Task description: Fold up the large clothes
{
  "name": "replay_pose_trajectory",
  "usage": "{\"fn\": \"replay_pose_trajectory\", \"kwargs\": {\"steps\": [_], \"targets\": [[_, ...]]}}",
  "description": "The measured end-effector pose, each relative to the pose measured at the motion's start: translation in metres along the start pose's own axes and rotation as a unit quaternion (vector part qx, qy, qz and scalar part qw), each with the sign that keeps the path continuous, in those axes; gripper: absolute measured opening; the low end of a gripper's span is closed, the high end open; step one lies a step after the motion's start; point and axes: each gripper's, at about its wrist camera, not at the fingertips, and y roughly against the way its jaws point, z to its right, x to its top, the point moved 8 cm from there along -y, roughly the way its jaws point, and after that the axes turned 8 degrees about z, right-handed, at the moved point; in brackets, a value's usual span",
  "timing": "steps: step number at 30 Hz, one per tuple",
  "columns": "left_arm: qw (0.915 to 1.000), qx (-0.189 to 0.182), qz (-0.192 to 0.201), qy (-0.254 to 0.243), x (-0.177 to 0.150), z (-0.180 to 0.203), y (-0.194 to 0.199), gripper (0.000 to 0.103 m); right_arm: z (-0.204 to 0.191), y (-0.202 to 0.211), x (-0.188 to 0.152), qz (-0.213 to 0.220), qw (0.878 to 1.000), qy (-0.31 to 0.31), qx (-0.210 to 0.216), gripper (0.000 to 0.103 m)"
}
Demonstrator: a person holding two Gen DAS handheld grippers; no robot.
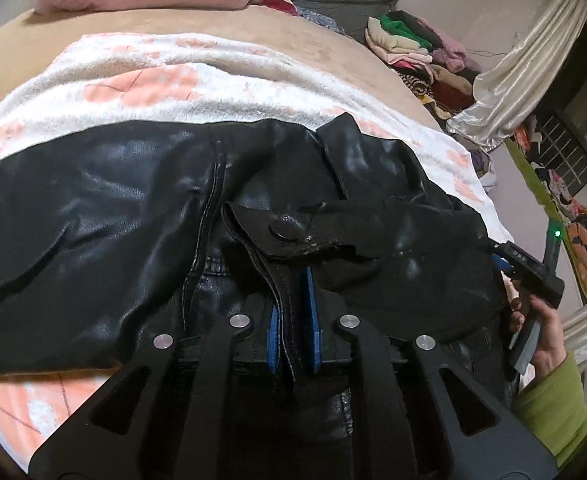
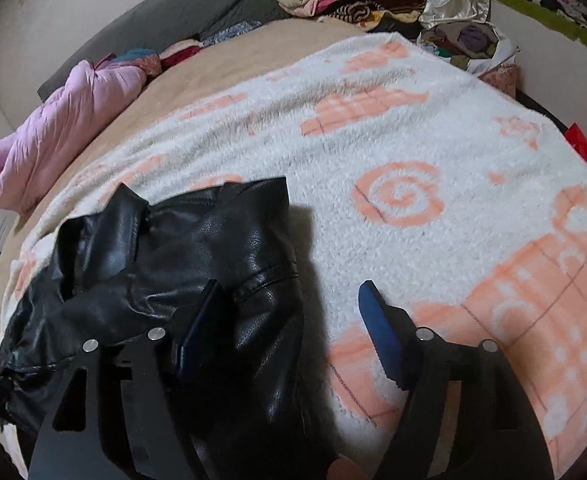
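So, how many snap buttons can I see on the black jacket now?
1. One round snap button sits on a flap of the black leather jacket, just beyond the left gripper in the left wrist view. Folds may hide others.

Both hand-held grippers are black plastic frames: left one (image 1: 293,308), right one (image 2: 289,320), blue finger pads (image 2: 383,334), shiny round screws (image 1: 349,321). Person's sleeve (image 1: 553,412) is olive green.

Jacket (image 1: 113,208) on blanket (image 2: 413,128), clothes pile (image 1: 421,52) seemingly behind.
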Motion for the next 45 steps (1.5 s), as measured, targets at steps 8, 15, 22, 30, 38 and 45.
{"fn": "replay_pose_trajectory", "kwargs": {"steps": [8, 15, 22, 30, 38, 45], "targets": [[1.0, -0.003, 0.007, -0.005, 0.006, 0.004, 0.013, 0.022, -0.022, 0.039, 0.018, 0.05, 0.998, 0.036, 0.028, 0.074], [0.9987, 0.003, 0.049, -0.012, 0.025, 0.007, 0.041, 0.032, -0.058, 0.061, 0.009, 0.051, 0.993, 0.072, 0.073, 0.074], [0.9977, -0.013, 0.052, -0.041, 0.023, 0.03, 0.045, 0.039, -0.081, 0.081, -0.001, 0.061, 0.989, 0.091, 0.103, 0.074], [0.9963, 0.001, -0.014, -0.085, -0.018, 0.049, 0.006, 0.044, -0.107, 0.092, -0.022, 0.053, 0.982, 0.13, 0.126, 0.075], [0.9972, 0.003, -0.05, -0.055, -0.038, 0.025, -0.017, 0.044, -0.114, 0.097, -0.036, 0.046, 0.98, 0.146, 0.13, 0.075], [0.9971, 0.0, -0.052, -0.057, -0.039, 0.024, -0.015, 0.044, -0.103, 0.059, -0.062, -0.023, 0.984, 0.158, 0.081, 0.075]]}}
